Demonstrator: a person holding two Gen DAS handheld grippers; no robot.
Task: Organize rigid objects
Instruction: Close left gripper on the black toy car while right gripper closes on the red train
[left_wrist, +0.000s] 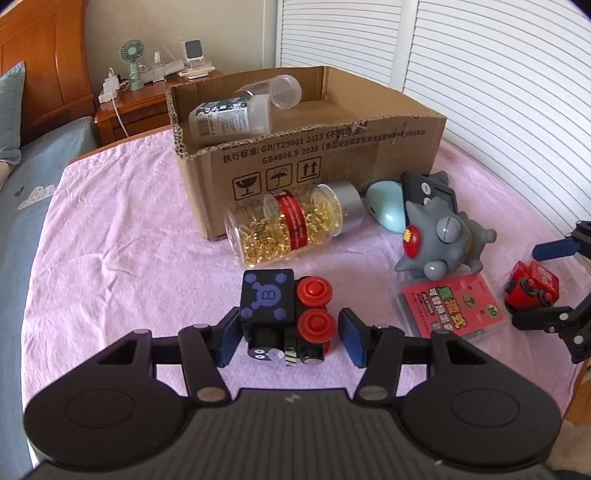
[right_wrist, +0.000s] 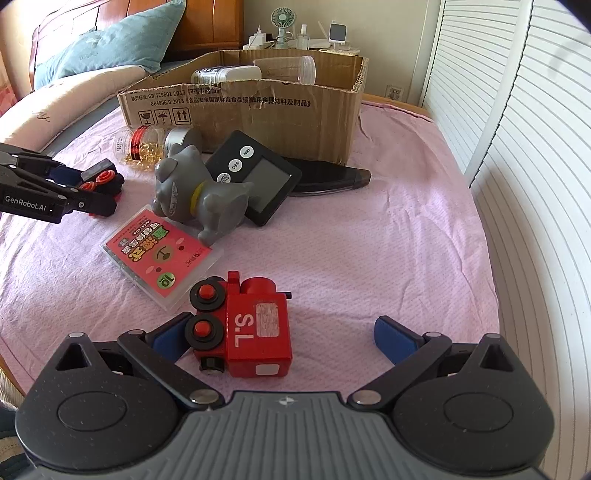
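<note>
The black wooden toy train with red wheels is bracketed, the right pad apart, by the half-closed left hand-held gripper, nearer than the wide-open, empty right hand-held gripper, in front of the cardboard box.

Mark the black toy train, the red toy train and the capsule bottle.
black toy train (left_wrist: 267, 299): left wrist view, on its blue-printed cab face.
red toy train (right_wrist: 258, 332): right wrist view, on its lettered side.
capsule bottle (left_wrist: 291, 223): left wrist view, on its red label.

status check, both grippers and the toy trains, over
Left gripper straddling black toy train, right pad clear. Right gripper open around red toy train. Nothing blocking.
</note>
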